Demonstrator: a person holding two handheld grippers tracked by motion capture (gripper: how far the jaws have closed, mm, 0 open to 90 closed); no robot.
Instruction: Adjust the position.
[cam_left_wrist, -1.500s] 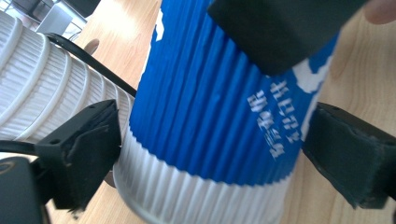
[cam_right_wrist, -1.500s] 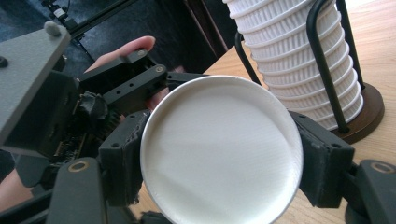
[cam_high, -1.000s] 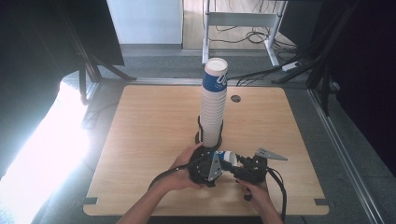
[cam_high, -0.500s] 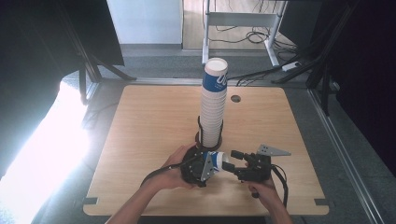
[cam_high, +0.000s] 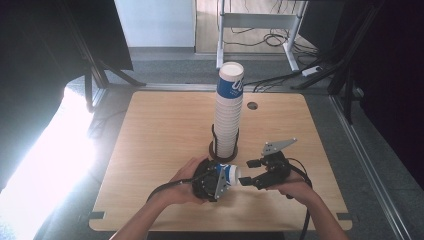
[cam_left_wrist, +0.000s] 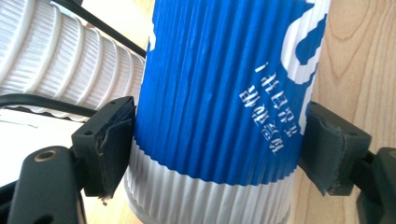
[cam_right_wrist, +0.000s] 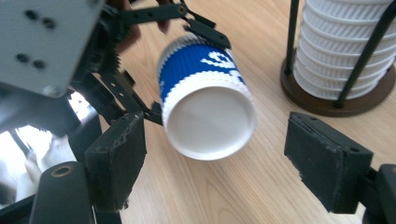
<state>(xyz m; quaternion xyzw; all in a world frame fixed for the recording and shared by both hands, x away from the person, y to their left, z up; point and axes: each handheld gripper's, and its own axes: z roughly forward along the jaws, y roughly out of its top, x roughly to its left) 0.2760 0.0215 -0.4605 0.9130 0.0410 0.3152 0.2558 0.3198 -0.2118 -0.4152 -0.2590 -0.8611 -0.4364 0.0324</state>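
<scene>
A blue-and-white ribbed paper cup (cam_high: 231, 174) (cam_left_wrist: 219, 93) lies on its side just above the table, and my left gripper (cam_high: 221, 179) (cam_left_wrist: 219, 140) is shut on it, pads pressing both sides. Its white bottom (cam_right_wrist: 208, 123) faces my right gripper (cam_high: 248, 173) (cam_right_wrist: 219, 156). That gripper hangs a short way to the cup's right and stands open. Its jaws have just opened wide and eased in slightly, with nothing between them. A tall stack of the same cups (cam_high: 229, 115) (cam_right_wrist: 345, 42) stands in a black wire holder (cam_high: 220, 152) right behind.
The wooden table (cam_high: 165, 130) has a small round cable hole (cam_high: 252, 105) at the back right of the stack. A white desk frame (cam_high: 260, 20) and cables lie on the floor beyond. Strong glare (cam_high: 55, 150) lights the floor at left.
My right gripper has drawn back from the cup to the right and risen, and its jaws have parted. The left gripper with the cup has stayed in place.
</scene>
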